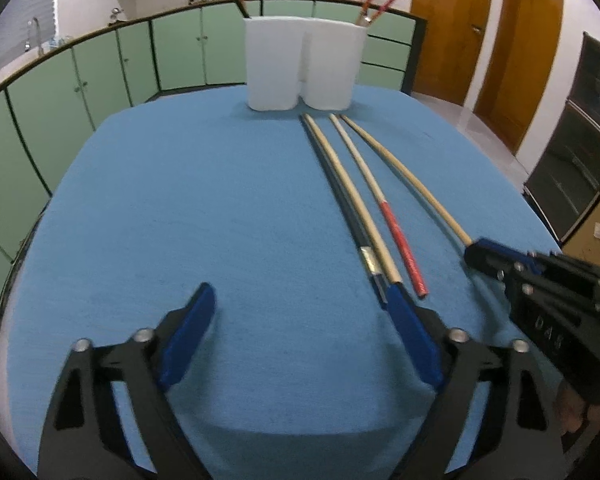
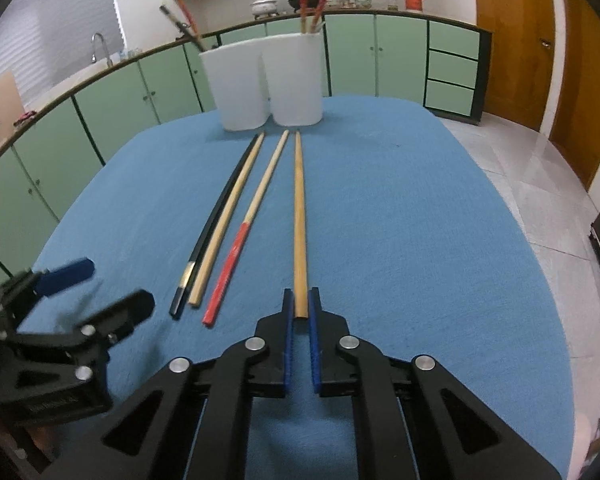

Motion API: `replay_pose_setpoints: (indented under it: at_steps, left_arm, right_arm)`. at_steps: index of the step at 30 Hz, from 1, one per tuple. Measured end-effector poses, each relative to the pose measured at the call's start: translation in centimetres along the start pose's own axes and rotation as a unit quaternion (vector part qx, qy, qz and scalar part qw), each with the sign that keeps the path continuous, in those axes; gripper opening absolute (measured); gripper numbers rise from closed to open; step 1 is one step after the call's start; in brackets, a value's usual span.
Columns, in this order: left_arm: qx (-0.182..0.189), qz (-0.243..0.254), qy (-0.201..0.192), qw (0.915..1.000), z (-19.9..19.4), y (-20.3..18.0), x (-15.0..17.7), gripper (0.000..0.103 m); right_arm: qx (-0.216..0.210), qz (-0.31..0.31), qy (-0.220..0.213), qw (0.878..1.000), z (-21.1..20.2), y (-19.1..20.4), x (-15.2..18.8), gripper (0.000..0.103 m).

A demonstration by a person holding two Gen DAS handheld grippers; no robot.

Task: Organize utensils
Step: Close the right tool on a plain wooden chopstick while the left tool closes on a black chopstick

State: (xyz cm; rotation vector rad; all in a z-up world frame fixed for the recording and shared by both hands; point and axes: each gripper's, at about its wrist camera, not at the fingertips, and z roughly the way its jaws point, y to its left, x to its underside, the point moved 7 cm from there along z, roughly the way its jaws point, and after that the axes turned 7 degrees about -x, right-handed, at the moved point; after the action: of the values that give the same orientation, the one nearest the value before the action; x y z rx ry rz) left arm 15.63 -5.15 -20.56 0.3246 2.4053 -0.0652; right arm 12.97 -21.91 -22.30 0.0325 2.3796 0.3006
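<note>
I find my right gripper (image 2: 299, 306) clenched on the bamboo chopstick (image 2: 299, 216) butt, left gripper (image 1: 300, 300) released; I should lift level before tilting toward the white holder (image 2: 268, 84).

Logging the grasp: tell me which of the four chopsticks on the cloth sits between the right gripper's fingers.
The plain tan chopstick, farthest right and lying apart from the others. Its near end sits between the right gripper fingers; the black, pale wooden and red-handled ones lie untouched to its left.

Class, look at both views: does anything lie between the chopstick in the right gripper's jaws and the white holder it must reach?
Nothing visible does. The plain chopstick points straight at the holder over bare blue cloth. The other three chopsticks lie off to its left, apart from it.
</note>
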Motion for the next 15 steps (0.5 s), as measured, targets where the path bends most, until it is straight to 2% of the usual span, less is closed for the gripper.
replay_pose_setpoints:
  at_steps: [7, 13, 15]
  left_arm:
    - [0.010, 0.021, 0.016, 0.9996, 1.0, -2.0, 0.3, 0.076]
    - [0.014, 0.028, 0.015, 0.9994, 1.2, -2.3, -0.2, 0.051]
    - [0.020, 0.022, 0.014, 0.9995, 1.1, -2.0, -0.1, 0.036]
  right_arm:
    - [0.000, 0.005, -0.001, 1.000, -0.1, -0.3, -0.2, 0.007]
    - [0.000, 0.003, 0.003, 1.000, 0.1, -0.3, 0.0, 0.007]
    - [0.000, 0.004, 0.007, 1.000, 0.3, -0.4, 0.2, 0.007]
